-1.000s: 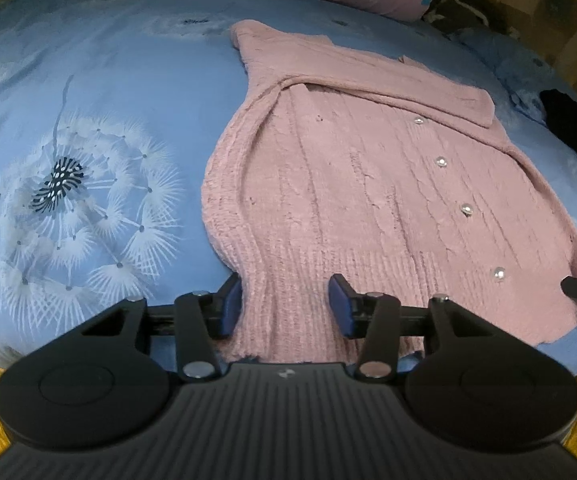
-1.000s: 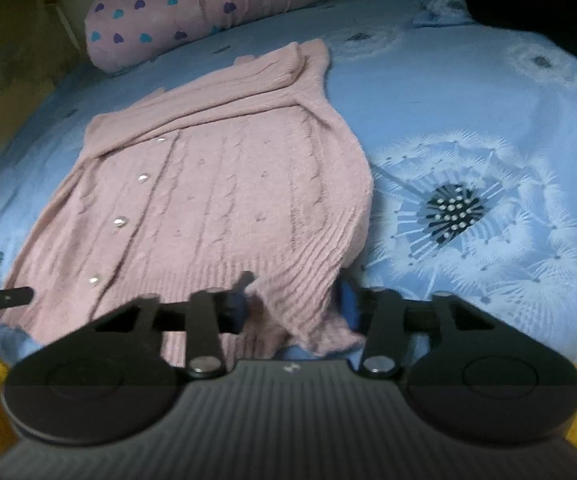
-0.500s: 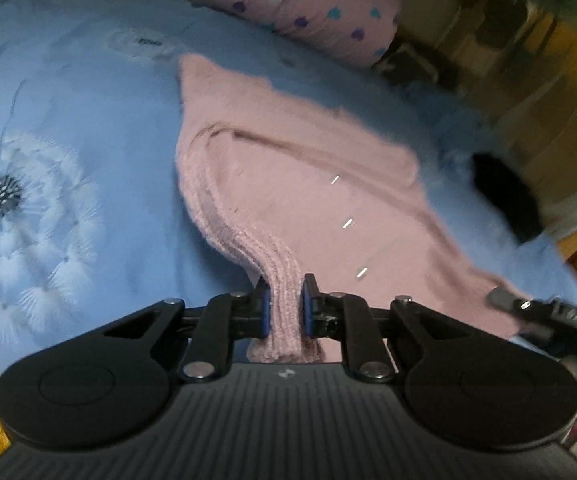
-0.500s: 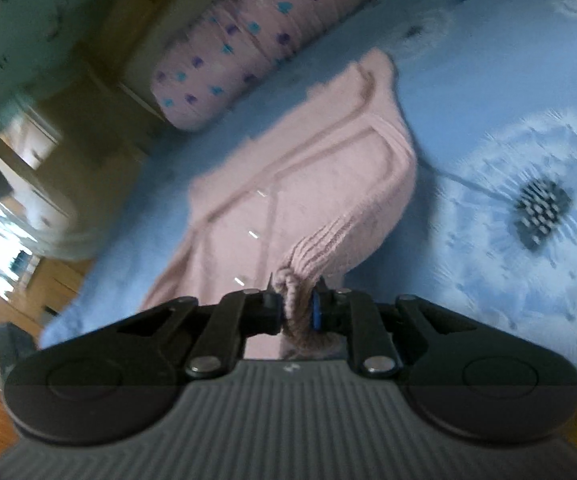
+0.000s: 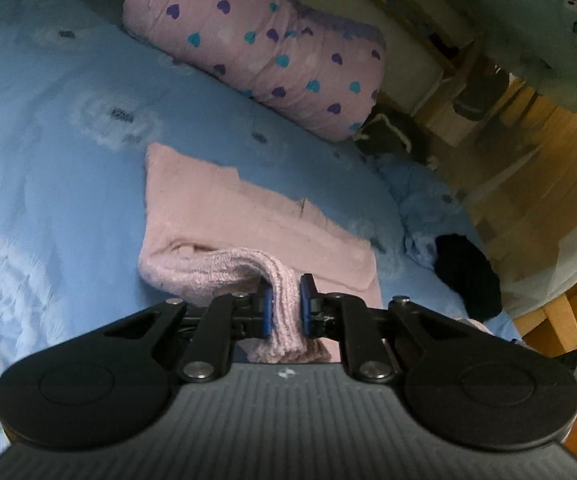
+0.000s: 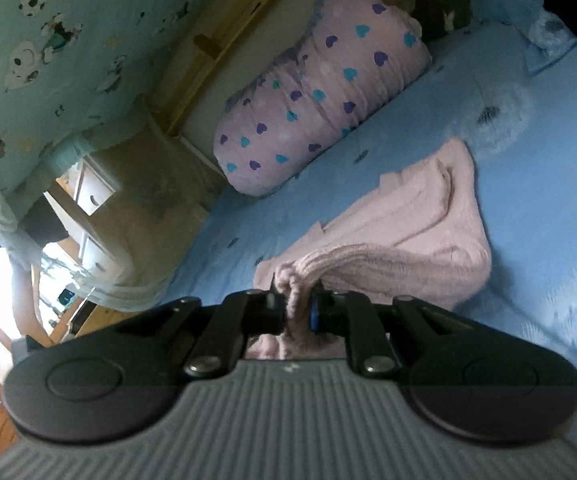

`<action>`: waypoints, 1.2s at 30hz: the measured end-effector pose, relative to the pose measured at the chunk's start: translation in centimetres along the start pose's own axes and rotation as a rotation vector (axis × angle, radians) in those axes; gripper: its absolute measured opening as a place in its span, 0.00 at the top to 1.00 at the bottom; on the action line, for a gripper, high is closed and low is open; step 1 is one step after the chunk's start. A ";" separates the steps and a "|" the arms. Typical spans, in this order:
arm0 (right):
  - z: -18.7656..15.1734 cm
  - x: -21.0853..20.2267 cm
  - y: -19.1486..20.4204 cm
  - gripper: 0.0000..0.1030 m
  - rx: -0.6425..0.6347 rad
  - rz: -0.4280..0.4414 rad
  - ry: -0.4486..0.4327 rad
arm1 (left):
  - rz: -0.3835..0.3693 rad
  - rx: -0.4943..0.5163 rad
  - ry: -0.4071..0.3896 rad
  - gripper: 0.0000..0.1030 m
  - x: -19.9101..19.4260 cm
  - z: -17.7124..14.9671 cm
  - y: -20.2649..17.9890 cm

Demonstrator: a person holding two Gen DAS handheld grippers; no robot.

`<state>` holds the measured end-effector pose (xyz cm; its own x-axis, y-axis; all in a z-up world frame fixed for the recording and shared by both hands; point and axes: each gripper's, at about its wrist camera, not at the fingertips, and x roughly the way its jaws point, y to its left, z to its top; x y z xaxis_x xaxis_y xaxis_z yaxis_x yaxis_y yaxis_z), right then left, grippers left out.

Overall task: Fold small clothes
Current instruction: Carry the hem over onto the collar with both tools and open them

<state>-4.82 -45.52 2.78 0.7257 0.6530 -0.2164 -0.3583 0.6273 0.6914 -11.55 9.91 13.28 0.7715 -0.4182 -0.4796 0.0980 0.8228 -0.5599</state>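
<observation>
Left wrist view: the left claw [image 5: 284, 306] is squeezed tight on the ribbed bottom edge of a pink sweater [image 5: 224, 220]. The knit sits pinched between the two blue pads, and a little bit of it hangs down below them. From the claw the edge runs off toward 10 o'clock and folds over the rest of the sweater. The rest lies flat on the blue bed [image 5: 68, 140], reaching up toward 11 o'clock. The bed cover has white puffy flowers on it. At 12 o'clock, at the far side of the bed, lies a pink pillow [image 5: 264, 44] with purple and teal hearts. At 3 o'clock a black cloth [image 5: 468, 276] lies near the bed's edge. Past it is a wooden floor [image 5: 548, 184].

Right wrist view: the right claw [image 6: 298, 312] is also shut tight on the pink sweater [image 6: 420, 232]. A bunched bit of its ribbed edge is pressed between the pads. The sweater spreads out from the claw toward 1 o'clock and lies on the blue bed [image 6: 528, 160]. The lifted edge curls over the flat part. The heart pillow [image 6: 320, 92] sits at 12 o'clock, touching the bed. A dark cloth [image 6: 576, 0] is at 2 o'clock, in the corner. At 10 o'clock hangs a green curtain [image 6: 68, 40] with cartoon pictures. At 9 o'clock a white drawer unit [image 6: 92, 196] stands on the floor.
</observation>
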 end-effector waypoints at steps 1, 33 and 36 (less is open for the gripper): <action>0.3 0.2 0.0 0.87 0.000 0.004 -0.004 | -0.005 -0.002 -0.004 0.85 0.1 0.4 0.1; 9.7 19.6 -11.3 0.85 -0.054 -0.366 -0.045 | 0.358 0.002 0.083 0.87 26.0 13.3 9.9; 8.7 20.3 -12.2 0.86 -0.054 -0.410 -0.018 | 0.364 0.041 0.077 0.86 26.0 12.6 10.4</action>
<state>19.37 -43.67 -4.07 0.8248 0.3369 -0.4541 -0.0673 0.8559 0.5127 17.51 12.43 3.51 0.7113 -0.1218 -0.6922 -0.1477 0.9370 -0.3166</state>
